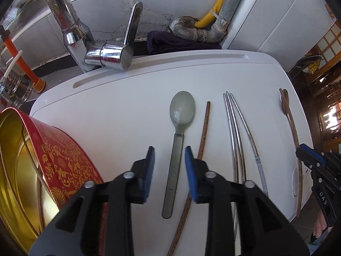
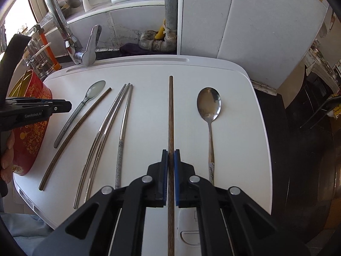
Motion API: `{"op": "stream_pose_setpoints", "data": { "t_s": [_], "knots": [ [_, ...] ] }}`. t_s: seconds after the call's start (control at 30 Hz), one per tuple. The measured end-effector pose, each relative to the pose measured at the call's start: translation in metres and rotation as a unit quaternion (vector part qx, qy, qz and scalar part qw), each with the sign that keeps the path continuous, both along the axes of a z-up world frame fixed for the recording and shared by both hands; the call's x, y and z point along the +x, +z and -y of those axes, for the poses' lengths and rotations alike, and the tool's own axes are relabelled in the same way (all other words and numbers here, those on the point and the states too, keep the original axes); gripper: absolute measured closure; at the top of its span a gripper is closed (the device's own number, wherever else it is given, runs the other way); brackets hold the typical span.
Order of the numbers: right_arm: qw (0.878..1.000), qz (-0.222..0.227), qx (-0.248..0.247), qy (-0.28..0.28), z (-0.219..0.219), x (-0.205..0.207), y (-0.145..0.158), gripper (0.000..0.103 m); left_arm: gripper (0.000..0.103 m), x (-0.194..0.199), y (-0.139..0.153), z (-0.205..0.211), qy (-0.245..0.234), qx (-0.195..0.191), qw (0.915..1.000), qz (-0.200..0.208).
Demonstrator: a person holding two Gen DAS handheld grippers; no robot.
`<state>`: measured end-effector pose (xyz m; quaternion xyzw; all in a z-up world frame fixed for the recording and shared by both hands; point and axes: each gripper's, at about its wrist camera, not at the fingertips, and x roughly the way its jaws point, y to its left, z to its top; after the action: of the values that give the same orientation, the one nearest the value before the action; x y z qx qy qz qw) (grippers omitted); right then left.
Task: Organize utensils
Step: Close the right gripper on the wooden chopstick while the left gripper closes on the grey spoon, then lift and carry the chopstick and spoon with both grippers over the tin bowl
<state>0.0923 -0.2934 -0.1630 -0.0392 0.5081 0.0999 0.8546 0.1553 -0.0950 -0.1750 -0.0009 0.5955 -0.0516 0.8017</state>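
Wooden chopstick (image 2: 170,115) clamped between the blue pads of the right gripper (image 2: 170,160), jaws closed tight on its shaft, far tip reaching toward the back edge of the white bench (image 2: 240,145). Just to its right, toward the right edge, a metal spoon (image 2: 210,111), bowl up and toward the back. To its left, three metal chopsticks (image 2: 119,115) with tips bunched together at the back and handles fanning apart toward the front edge. Further left, a second wooden chopstick (image 2: 74,138) lying at a slant, and beside it a grey-green plastic spoon (image 1: 178,140), bowl toward the back.

Left gripper (image 1: 168,155) hanging over that plastic spoon's handle, jaws standing apart on either side of it, pads (image 1: 150,164) clear of the handle, gripping nothing. Cannot tell how high above the bench.

At the left edge of the bench, a red tin (image 1: 64,157) with gold pattern and gold inside, open mouth facing left. Fingers of a hand (image 2: 7,155) visible against it in the right wrist view.

Behind the back edge, a chrome tap (image 1: 100,49) at the back left corner, a dark cloth (image 1: 177,42) and grey pipes (image 1: 198,32) with a yellow hose (image 1: 215,8).
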Motion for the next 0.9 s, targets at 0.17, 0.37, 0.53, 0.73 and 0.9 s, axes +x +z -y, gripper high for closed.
{"op": "stream_pose_setpoints", "data": {
  "t_s": [0.17,0.37,0.53,0.73,0.9],
  "knots": [
    [1.0,0.003,0.004,-0.002,0.003,0.002,0.001,0.097,0.039,0.008,-0.005,0.007,-0.012,0.028,0.9992,0.026],
    [1.0,-0.003,0.008,-0.008,0.007,0.008,-0.003,0.097,0.039,0.02,-0.014,0.004,-0.014,0.033,0.9993,0.014],
    [1.0,-0.006,0.011,-0.004,0.005,0.013,-0.005,0.097,0.044,0.024,-0.017,0.008,-0.025,0.026,0.9992,0.019],
    [1.0,-0.002,0.012,-0.007,0.004,0.015,-0.001,0.097,0.092,0.016,-0.01,0.013,-0.043,0.002,0.999,0.015],
    [1.0,0.012,0.012,-0.007,0.005,0.009,0.011,0.097,0.092,0.0,0.017,0.009,-0.031,-0.007,0.9982,0.05]
  ]
}}
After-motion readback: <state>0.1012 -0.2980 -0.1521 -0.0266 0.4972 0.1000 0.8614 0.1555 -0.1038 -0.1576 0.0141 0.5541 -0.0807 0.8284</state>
